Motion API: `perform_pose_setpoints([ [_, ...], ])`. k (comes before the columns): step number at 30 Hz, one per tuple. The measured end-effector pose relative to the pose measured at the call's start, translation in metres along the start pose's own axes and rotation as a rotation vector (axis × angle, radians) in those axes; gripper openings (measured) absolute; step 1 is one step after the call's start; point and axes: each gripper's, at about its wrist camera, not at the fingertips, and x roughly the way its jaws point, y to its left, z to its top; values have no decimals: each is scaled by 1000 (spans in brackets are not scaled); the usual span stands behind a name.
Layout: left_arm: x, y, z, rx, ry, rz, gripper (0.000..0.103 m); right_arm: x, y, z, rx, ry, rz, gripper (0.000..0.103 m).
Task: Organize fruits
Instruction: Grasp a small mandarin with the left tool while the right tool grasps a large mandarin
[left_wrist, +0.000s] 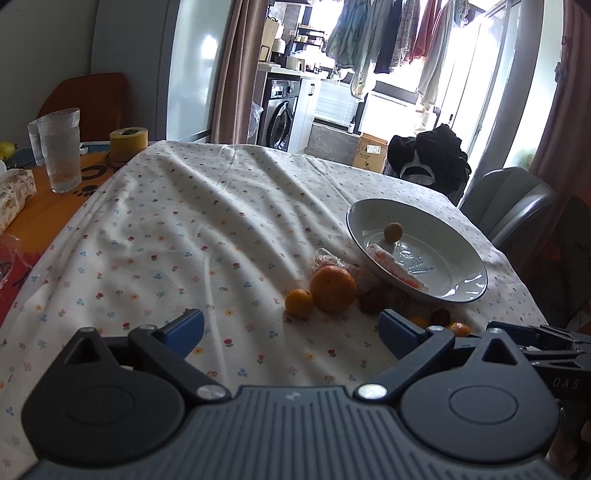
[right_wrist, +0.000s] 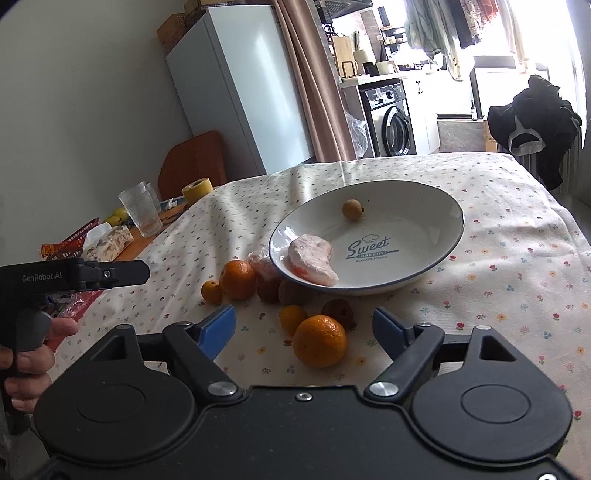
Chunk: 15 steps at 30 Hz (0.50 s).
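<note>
Just ahead of my right hand-held gripper (right_wrist: 304, 326), whose blue fingers are spread and empty, sits the large round orange mandarin (right_wrist: 320, 341) on the floral-clothed surface (right_wrist: 498, 266), nearer than to my equally spread left hand-held gripper (left_wrist: 291, 332), short of the white ceramic plate (right_wrist: 436, 206).

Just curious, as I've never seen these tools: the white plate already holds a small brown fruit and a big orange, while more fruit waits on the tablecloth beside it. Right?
Not quite. The plate holds the small brown fruit and a wrapped pink-white piece, not a big orange. The big oranges lie on the tablecloth, as the right wrist view shows.
</note>
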Motion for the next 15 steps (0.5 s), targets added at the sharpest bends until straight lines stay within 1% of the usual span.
perform_pose_setpoints([
  [3, 9, -1, -3, 14, 10, 13, 96, 6, 2, -2, -8, 20, -7, 78],
  [4, 13, -1, -3, 12, 16, 13, 92, 7, 2, -3, -11, 26, -10, 77],
  [5, 17, -1, -4, 11, 22, 15, 87, 8, 3, -4, -15, 31, -13, 76],
  [7, 24, -2, -5, 18, 33, 27, 78, 12, 3, -6, -21, 44, -22, 72],
  [8, 28, -3, -5, 17, 38, 28, 76, 14, 2, -6, -20, 51, -26, 71],
  [11, 40, -4, -4, 21, 50, 33, 65, 20, 0, -8, -13, 68, -29, 66],
  [15, 53, -6, -3, 26, 57, 35, 56, 27, -4, -10, 0, 81, -33, 61],
])
